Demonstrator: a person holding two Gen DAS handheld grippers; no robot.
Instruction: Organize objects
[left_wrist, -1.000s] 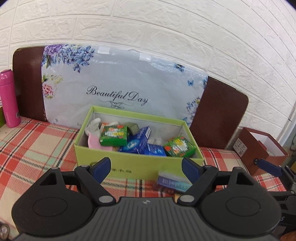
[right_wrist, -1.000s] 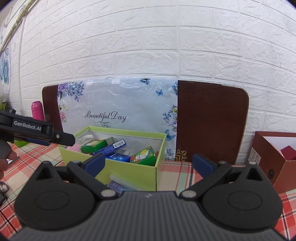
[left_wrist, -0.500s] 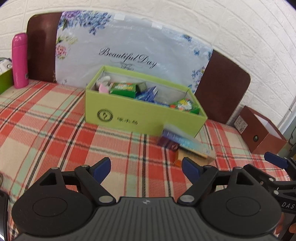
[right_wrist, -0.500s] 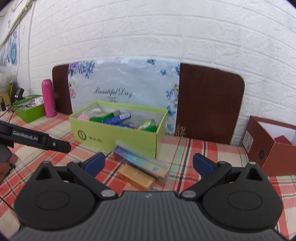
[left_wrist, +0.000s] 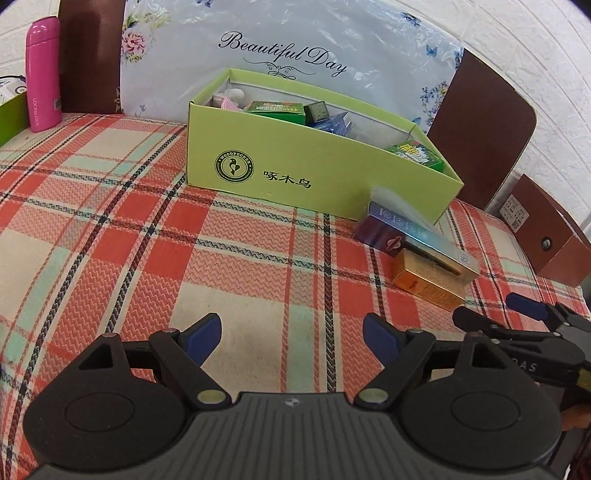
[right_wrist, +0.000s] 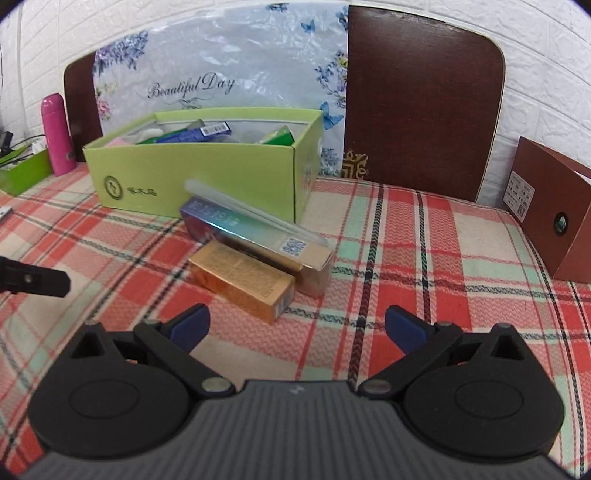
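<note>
A light green open box (left_wrist: 295, 162) (right_wrist: 199, 177) holding several small packets stands on the plaid tablecloth. Against its front right corner lie a long iridescent purple box (left_wrist: 406, 236) (right_wrist: 255, 232) and an orange-gold box (left_wrist: 428, 280) (right_wrist: 243, 280), the purple one resting partly on the orange one. My left gripper (left_wrist: 291, 336) is open and empty, hovering over bare cloth to the left of the two boxes. My right gripper (right_wrist: 295, 328) is open and empty, just in front of the orange-gold box, and shows at the right of the left wrist view (left_wrist: 517, 317).
A pink bottle (left_wrist: 42, 74) (right_wrist: 57, 134) and a green tray (right_wrist: 26, 173) stand at the far left. A brown box (left_wrist: 546, 229) (right_wrist: 554, 206) sits at the right. A floral board (left_wrist: 280, 48) and brown panels lean on the brick wall behind.
Both grippers have pulled back from the green box and tilted downward, so the tablecloth and the two boxes in front of it now fill the views. Both stay open.
</note>
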